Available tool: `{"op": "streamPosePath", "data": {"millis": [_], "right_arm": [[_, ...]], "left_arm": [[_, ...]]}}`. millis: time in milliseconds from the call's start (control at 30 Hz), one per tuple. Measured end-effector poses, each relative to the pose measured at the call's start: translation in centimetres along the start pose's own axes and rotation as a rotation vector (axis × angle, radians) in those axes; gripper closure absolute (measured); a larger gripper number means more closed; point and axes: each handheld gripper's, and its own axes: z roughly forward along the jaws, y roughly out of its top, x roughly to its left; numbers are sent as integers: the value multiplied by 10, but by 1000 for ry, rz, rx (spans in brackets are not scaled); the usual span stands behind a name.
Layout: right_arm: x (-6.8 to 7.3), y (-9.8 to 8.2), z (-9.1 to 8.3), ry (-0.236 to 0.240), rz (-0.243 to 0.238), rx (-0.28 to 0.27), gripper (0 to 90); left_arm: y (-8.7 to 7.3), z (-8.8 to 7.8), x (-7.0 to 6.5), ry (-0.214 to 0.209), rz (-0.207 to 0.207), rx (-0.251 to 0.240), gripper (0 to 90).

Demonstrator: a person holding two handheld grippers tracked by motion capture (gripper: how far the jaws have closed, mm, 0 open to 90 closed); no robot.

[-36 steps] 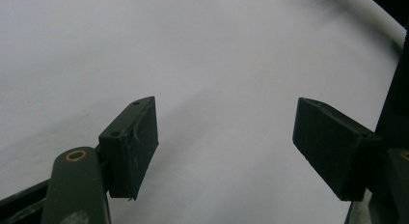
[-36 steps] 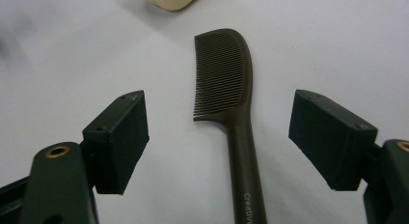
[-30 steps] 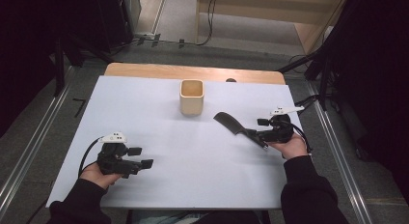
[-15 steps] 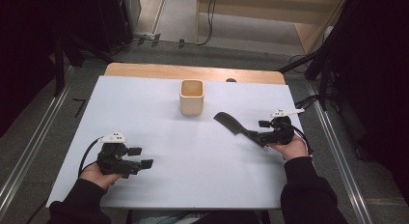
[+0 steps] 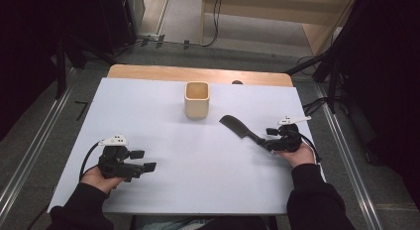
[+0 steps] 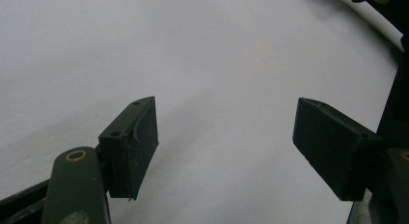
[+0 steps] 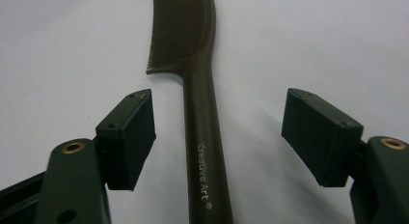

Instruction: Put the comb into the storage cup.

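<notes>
Right now the dark brown plastic comb with a long slim handle (image 7: 205, 151) lies flat on the white table sheet (image 5: 163, 141), just to the right of and slightly nearer the person than the small square pale wooden cup (image 5: 197, 99), which stands upright well apart from it. Its long axis runs slantwise: the toothed head points up toward the cup, the handle trails away from the cup toward the right gripper (image 5: 270, 143). In the right gripper view the handle runs straight up the middle between the two black jaws, with clear white sheet showing on either side of it, so the jaws straddle the handle without pressing on it. They stand wide and have just been closing a little, with the handle between them. For a pinch the jaws look well lined up across the handle's width; I judge only further closing is needed.

The left gripper (image 6: 222, 137) rests far from the cup, at the near left of the sheet, jaws wide with bare sheet between them. The right hand is plainly the nearer to the comb.

White lettering on the handle reads "Creative Art", followed by a small ringed mark, probably a registered sign, though it is too fine to be sure.
</notes>
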Motion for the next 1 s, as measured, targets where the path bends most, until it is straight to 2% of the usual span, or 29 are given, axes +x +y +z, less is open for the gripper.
{"op": "streamPosePath", "data": {"millis": [100, 267, 433, 533, 733, 867, 1000], "right_arm": [[-1, -5, 3, -7, 0, 20, 275], [-2, -9, 0, -6, 2, 10, 317], [0, -14, -5, -17, -16, 15, 465], [1, -17, -8, -11, -25, 15, 491], [4, -21, -10, -27, -55, 15, 546], [4, -22, -11, -40, -72, 19, 657], [5, -21, -10, -7, -74, 34, 694]], "left_arm": [[1, 2, -1, -2, 5, 0, 249], [3, 3, -1, -8, 10, 1, 249], [4, 4, 0, -9, 15, 4, 249], [4, 5, 0, -11, 13, 2, 249], [5, 5, 0, -10, 13, 1, 249], [5, 5, 0, -10, 12, 2, 249], [5, 5, -1, -9, 12, 5, 249]]}}
